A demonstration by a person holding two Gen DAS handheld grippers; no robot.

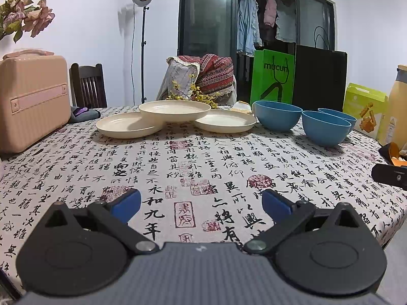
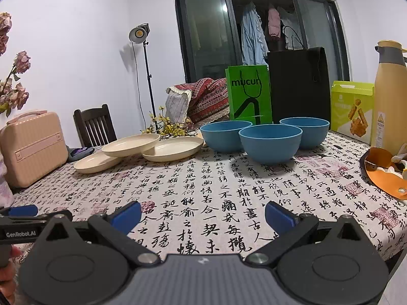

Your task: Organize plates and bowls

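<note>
My left gripper (image 1: 201,203) and right gripper (image 2: 202,214) gape wide, empty; beyond them cream plates (image 1: 175,110) overlap left of the blue bowls (image 2: 270,142).

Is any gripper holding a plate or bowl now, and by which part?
Nothing is held. The left gripper and the right gripper are both open above the tablecloth.

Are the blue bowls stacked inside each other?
No, the three blue bowls each stand apart on the tablecloth, side by side, none nested in another.
</note>
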